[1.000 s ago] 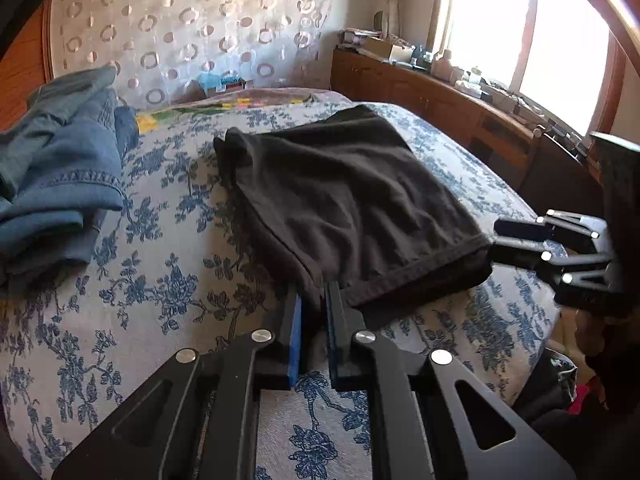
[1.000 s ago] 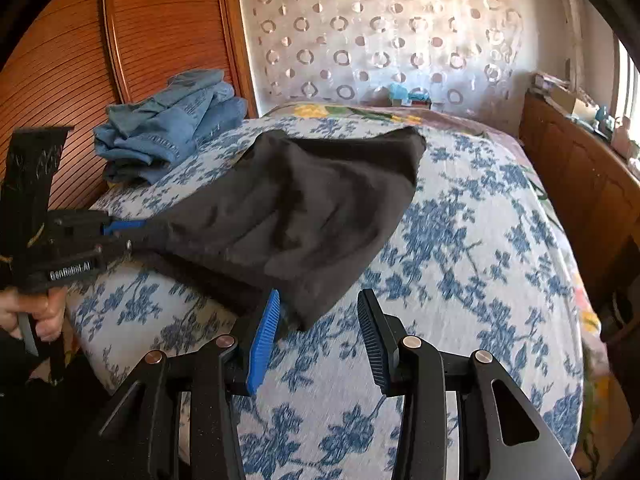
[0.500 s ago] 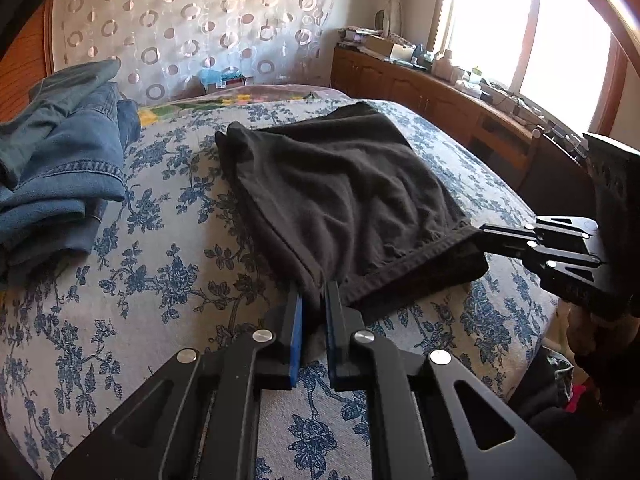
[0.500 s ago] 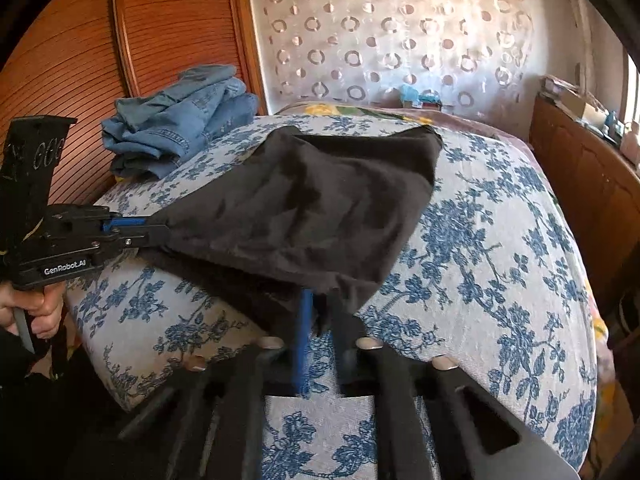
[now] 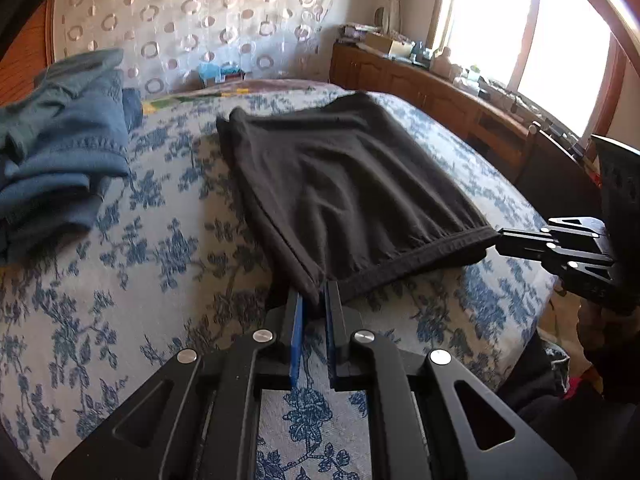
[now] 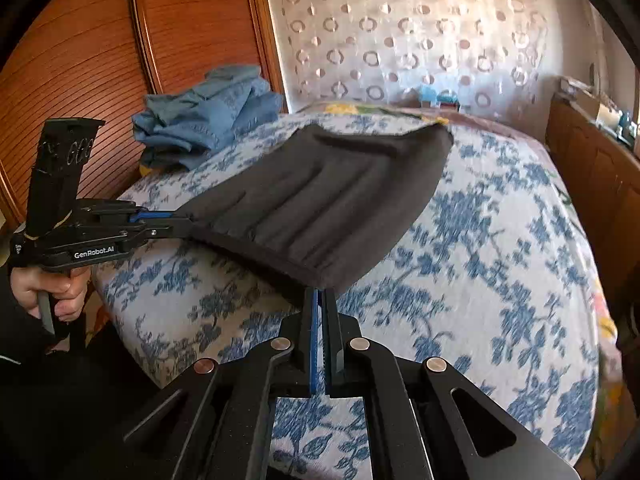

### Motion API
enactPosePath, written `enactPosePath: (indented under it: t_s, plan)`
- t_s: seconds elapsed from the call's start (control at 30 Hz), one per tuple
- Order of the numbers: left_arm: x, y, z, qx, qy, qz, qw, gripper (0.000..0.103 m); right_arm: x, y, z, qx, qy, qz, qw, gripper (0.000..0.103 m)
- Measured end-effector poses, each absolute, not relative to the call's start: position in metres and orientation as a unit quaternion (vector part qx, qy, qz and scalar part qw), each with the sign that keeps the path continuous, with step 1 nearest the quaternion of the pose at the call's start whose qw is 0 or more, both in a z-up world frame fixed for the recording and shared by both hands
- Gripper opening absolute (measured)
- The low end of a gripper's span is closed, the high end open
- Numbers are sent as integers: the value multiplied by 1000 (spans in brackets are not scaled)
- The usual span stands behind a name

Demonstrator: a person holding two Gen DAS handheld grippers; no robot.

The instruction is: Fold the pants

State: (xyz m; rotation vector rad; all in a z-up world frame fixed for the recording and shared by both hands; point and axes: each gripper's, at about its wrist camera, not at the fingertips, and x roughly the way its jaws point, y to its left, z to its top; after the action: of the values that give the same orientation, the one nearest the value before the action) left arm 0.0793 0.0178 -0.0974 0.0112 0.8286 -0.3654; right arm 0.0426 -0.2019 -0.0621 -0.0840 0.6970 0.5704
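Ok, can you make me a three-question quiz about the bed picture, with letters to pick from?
1. Where are the blue jeans?
A. on the bed's far corner by the wooden wall
B. on the floor
C. on top of the black pants

2. What colour are the flowers on the bedspread?
A. red
B. blue
C. green

3. How are the black pants held?
A. by nothing
B. by one gripper
C. by both grippers

Answers: 1 A, they lie piled there. 2 B, the print is blue. 3 C, the left gripper and right gripper each pinch the near hem in closed jaws.

Left gripper point(image 5: 313, 303) clamps 1 near corner of the black pants point(image 5: 344, 188) on the floral bedspread point(image 5: 120, 280). Right gripper point(image 5: 500, 240) pinches the other corner; folded jeans point(image 5: 60, 152) lie apart.
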Motion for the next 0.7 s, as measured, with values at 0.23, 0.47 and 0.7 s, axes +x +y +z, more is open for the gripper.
enactPosePath:
  t_s: [0.23, 0.47, 0.7]
  plan:
    - [81, 19, -102, 5, 405, -172, 898, 11, 41, -201, -64, -34, 341, 273, 899, 0]
    - [80, 18, -99, 4, 407, -169, 898, 17, 35, -203, -52, -27, 324, 267, 907, 0]
    - [81, 19, -91, 9, 391, -160, 906, 64, 36, -197, -47, -27, 316, 259, 912, 0]
